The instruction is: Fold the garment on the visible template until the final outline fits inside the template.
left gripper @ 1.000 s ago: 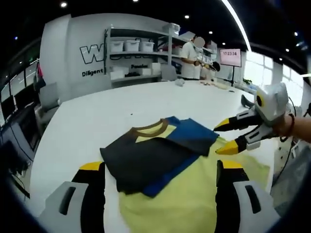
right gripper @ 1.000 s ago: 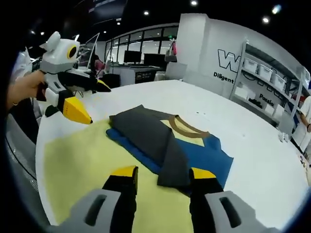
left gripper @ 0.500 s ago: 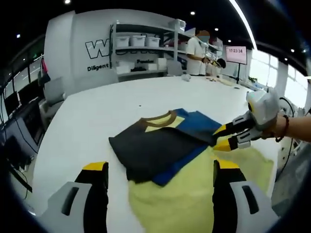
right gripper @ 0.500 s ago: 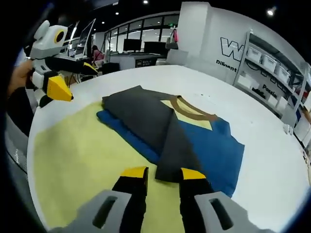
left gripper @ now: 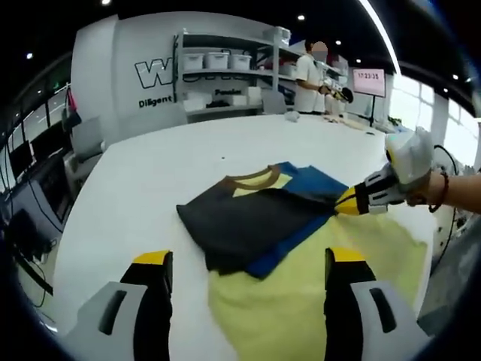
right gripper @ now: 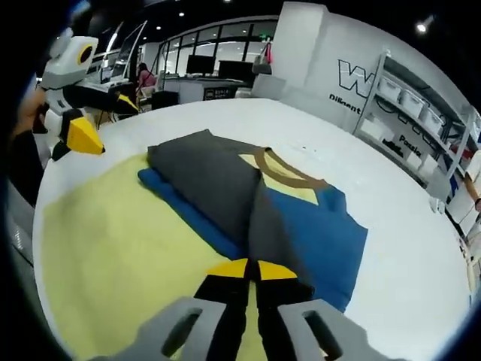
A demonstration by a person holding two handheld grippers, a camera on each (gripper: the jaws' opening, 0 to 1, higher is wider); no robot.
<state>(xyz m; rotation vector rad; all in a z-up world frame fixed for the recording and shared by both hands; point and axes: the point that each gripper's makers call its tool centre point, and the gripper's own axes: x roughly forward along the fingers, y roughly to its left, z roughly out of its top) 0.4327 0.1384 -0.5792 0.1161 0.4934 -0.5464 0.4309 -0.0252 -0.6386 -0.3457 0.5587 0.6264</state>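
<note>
Garment (left gripper: 259,226) lies partly folded on the yellow template (left gripper: 316,308), its collar end lapping off the template onto the white surface (left gripper: 143,180). Your right gripper (right gripper: 246,269) has its jaws pinched nearly together on the grey sleeve edge at the garment's near side; seen from the left gripper view, those tips sit right at the cloth. Your left gripper (left gripper: 244,259) hovers with jaws wide, holding nothing, just short of the garment's dark corner. For this fold, I'd judge you should lift the pinched edge only a little, carry it toward the collar (right gripper: 285,171), and keep the layers flat. Bring the left jaws onto the opposite corner so both edges travel evenly.
</note>
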